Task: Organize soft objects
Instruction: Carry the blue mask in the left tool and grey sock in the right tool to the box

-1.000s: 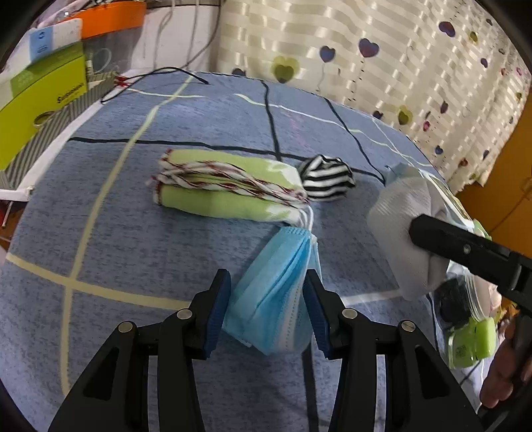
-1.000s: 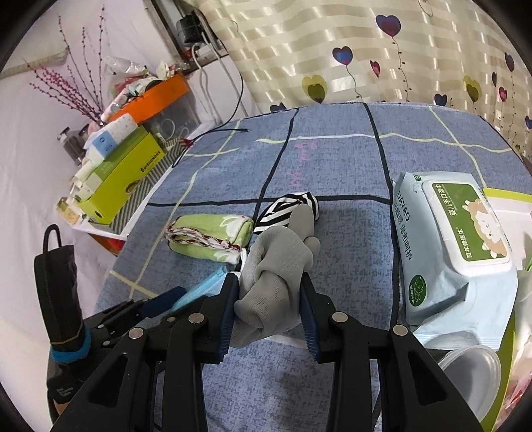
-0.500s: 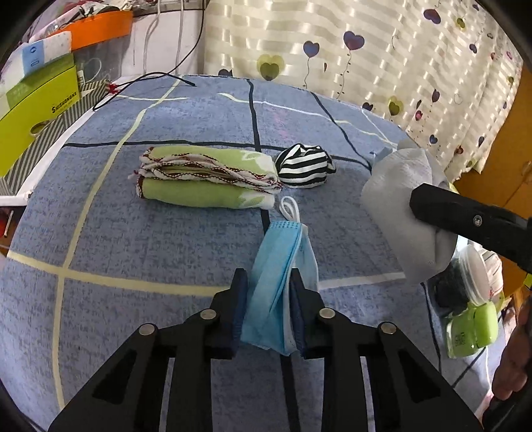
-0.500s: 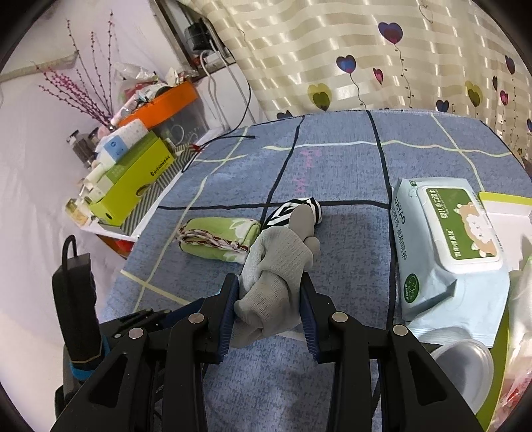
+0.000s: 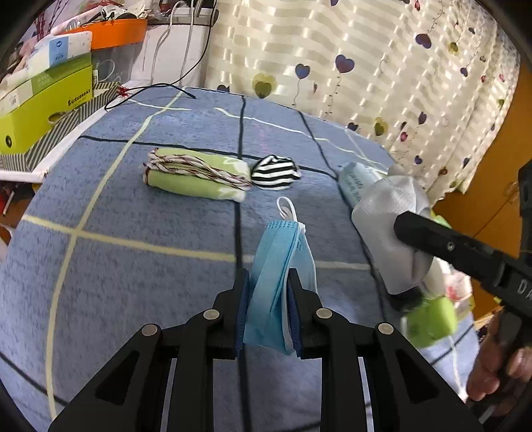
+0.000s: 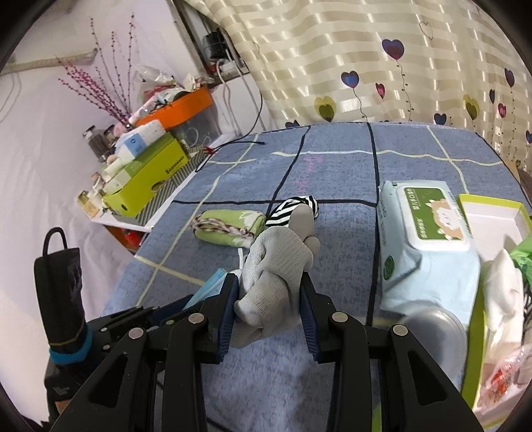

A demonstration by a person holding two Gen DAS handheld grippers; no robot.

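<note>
My left gripper (image 5: 268,274) has its jaws closing on a folded blue face mask (image 5: 276,246), the pads pressing both sides; the mask hangs clear of the blue blanket (image 5: 133,266). The right gripper (image 6: 268,279) is shut on a bunched grey glove (image 6: 279,256), held above the blanket, and it shows at the right of the left wrist view with the glove (image 5: 389,226). Further back on the blanket lie a folded green cloth (image 5: 196,176) with red-white trim and a black-and-white striped bundle (image 5: 274,172), side by side.
A pack of wet wipes (image 6: 425,232) lies to the right, beside a yellow-green open box (image 6: 492,212) and clutter. On the left, a shelf edge holds a green carton (image 5: 43,109) and an orange bin (image 5: 119,31). A black cable (image 5: 149,89) lies at the blanket's far edge.
The left jaws went from wide around the mask to pressed on it, and the mask rose off the blanket. Both grippers drew back and up; the right kept hold of the glove.
</note>
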